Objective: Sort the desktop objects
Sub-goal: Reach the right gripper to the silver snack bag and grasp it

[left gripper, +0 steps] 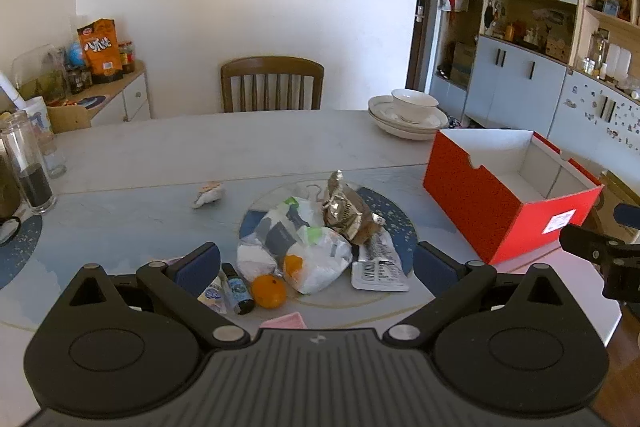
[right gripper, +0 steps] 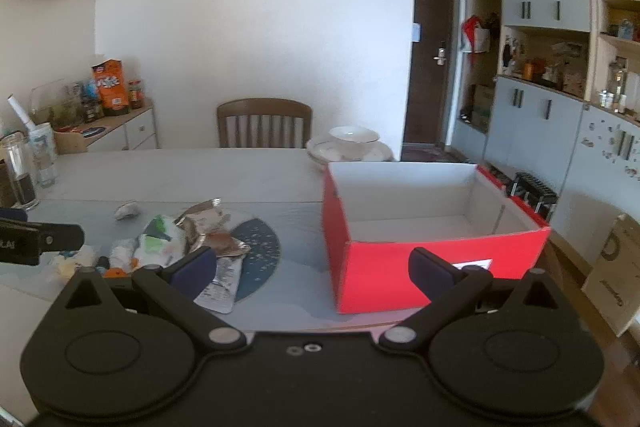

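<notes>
A heap of small things lies on a round blue mat (left gripper: 394, 219): white plastic bags (left gripper: 316, 259), a gold-brown foil packet (left gripper: 346, 213), a flat sachet with a barcode (left gripper: 378, 267), an orange (left gripper: 269, 290), a small dark bottle (left gripper: 238, 287) and a pink item (left gripper: 286, 319). My left gripper (left gripper: 316, 263) is open and empty, hovering just before the heap. An open red box (right gripper: 420, 223) with a white inside stands to the right and holds nothing I can see. My right gripper (right gripper: 312, 271) is open and empty, in front of the box's near left corner.
A crumpled white wrapper (left gripper: 208, 195) lies apart on the table. Stacked white plates with a bowl (left gripper: 408, 115) stand at the far right. Glass jars (left gripper: 28, 167) stand at the left edge. A wooden chair (left gripper: 272, 83) is behind the table.
</notes>
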The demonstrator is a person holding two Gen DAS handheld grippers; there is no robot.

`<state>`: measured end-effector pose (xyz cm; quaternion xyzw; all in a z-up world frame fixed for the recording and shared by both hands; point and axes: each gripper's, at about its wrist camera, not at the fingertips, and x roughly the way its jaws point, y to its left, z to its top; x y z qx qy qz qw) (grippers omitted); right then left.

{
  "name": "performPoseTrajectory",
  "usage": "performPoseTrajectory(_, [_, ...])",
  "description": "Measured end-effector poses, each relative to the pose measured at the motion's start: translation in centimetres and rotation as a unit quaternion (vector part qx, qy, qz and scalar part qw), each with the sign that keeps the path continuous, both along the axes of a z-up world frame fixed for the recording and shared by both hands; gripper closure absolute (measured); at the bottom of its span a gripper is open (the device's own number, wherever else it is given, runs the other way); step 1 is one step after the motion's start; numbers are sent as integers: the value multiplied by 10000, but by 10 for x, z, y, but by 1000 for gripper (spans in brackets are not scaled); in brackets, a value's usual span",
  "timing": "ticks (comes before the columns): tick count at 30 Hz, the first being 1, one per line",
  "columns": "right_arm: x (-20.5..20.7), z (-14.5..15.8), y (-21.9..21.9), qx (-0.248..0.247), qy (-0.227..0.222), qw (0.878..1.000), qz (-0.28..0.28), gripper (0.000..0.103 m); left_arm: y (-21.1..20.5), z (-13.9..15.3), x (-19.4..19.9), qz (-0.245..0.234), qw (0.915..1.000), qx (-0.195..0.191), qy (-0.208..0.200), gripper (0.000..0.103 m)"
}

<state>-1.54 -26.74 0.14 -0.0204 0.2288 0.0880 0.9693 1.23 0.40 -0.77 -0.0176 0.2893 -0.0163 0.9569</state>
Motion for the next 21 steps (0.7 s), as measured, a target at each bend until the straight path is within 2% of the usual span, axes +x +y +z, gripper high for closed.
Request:
performPoseTrajectory(7, [15,-5,17,11,50,10000,20,0,19,-8,14,-36,10000,61,-25,0])
performPoseTrajectory(10, [21,-6,26,90,148,9998,11,0,35,-12,21,-52,9999,-93,46,0])
performPoseTrajectory(13, [27,-10,40,-12,119,9999,108,1,47,-20,29,9,10000,18,62,0])
performPoseTrajectory(21, [46,-23,70,-131,300,9994,79,1,76,-43,49,-464,9982,299,232,0])
